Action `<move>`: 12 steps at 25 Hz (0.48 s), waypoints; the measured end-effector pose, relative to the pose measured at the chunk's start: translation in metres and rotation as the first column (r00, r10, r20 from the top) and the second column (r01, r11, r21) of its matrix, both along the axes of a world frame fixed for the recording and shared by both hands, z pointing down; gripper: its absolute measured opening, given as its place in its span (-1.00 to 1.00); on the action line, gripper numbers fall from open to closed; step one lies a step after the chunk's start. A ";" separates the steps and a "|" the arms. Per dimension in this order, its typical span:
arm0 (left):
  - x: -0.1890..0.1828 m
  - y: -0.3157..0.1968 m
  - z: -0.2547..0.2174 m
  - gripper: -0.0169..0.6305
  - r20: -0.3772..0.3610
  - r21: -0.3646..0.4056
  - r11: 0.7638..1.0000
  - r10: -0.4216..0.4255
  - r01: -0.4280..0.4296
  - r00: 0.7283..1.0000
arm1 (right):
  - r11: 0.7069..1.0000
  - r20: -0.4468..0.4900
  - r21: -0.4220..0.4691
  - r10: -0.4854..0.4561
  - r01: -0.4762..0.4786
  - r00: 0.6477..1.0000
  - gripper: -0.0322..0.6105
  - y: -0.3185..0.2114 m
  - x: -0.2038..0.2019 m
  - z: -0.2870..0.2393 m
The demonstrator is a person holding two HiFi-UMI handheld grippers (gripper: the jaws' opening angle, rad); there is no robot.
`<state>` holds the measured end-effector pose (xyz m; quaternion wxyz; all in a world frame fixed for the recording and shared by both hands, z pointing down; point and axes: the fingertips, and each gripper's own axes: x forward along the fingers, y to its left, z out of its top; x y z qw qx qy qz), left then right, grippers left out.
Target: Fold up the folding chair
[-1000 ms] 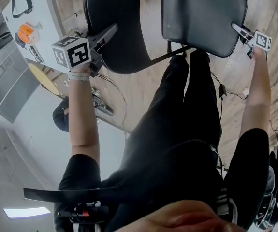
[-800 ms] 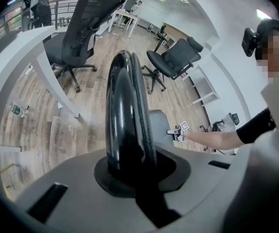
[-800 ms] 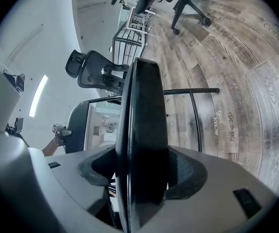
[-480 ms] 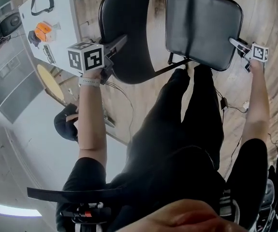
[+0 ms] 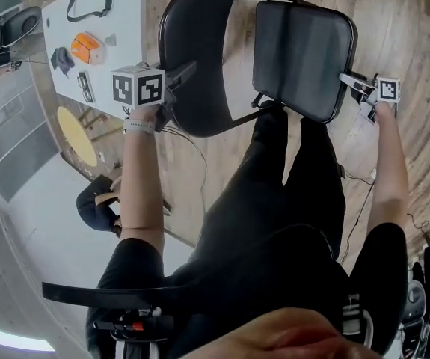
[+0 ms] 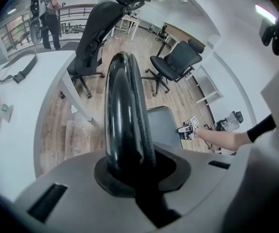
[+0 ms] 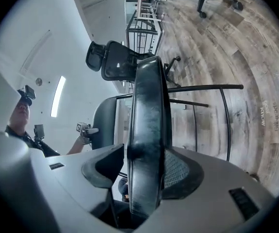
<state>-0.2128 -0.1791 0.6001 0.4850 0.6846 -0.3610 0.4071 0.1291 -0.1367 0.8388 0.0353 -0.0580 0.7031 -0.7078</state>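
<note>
Since a second earlier, both hands have lifted and the folding chair [image 5: 256, 111] has come up with them; its seat [image 5: 301, 58] now looks narrower in the head view, tipped further up towards the backrest [image 5: 200, 36]. The chair hangs in front of the standing person, above a wooden floor [image 5: 416, 21], with a white table [image 5: 125, 21] off to the left.

The left gripper [image 5: 187, 71] is clamped on the outer rim of the black, rounded backrest. In the left gripper view that rim runs straight up from between the closed jaws.

The right gripper [image 5: 349, 79] is on the far right edge of the padded seat. Its jaws have just been closing, and in the right gripper view the seat sits edge-on between them, gripped by both pads.

The relation that matters is between the two panels. Backrest and seat lie side by side, with a gap between them, crossed low down by a thin black frame bar [image 5: 244, 117]. The seat's long axis runs away from the person, roughly parallel to the backrest. The right gripper holds the seat's free edge, the side furthest from the backrest, so it is likely the hand that swings the seat inwards. The left gripper looks placed to steady the backrest while the gap closes
</note>
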 end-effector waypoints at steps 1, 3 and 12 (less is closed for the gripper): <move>-0.006 -0.001 -0.004 -0.78 -0.001 0.000 1.000 0.001 -0.001 1.000 | 1.000 0.023 0.009 -0.003 0.003 1.000 -0.22 -0.002 -0.009 -0.013; -0.020 -0.003 -0.010 -0.78 -0.006 0.000 1.000 0.004 -0.004 1.000 | 1.000 0.043 0.023 -0.011 0.010 0.999 -0.32 -0.004 -0.028 -0.035; -0.108 -0.013 -0.033 -0.78 -0.015 0.006 1.000 0.005 -0.005 1.000 | 0.998 0.134 0.056 -0.012 0.005 0.991 -0.58 -0.020 -0.164 -0.119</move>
